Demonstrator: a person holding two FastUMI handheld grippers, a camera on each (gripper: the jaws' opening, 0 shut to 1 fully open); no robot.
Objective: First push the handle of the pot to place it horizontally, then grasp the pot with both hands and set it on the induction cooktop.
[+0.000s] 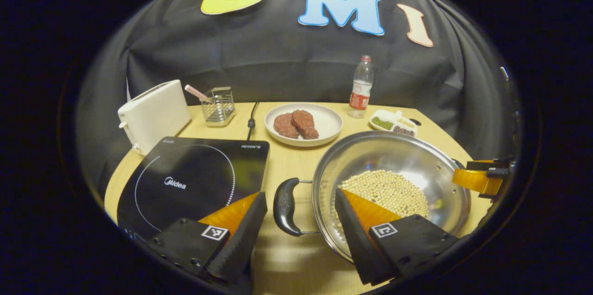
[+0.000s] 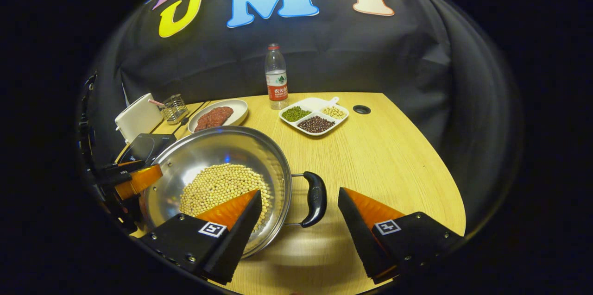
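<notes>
In the left gripper view, the left gripper (image 1: 300,209) has its jaws open astride one pot handle (image 1: 284,206); in the right gripper view, the right gripper (image 2: 300,209) is likewise open astride the other handle (image 2: 314,198). The pot (image 1: 394,165) of beans sits on the worktop (image 1: 292,165) at lower right, beside the cooktop (image 1: 194,179) at lower left.

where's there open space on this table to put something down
Bare wood lies to the right of the pot, in front of the divided dish, out to the table edge. Crowded: the back left, with toaster, rack, plate and cooktop.
</notes>
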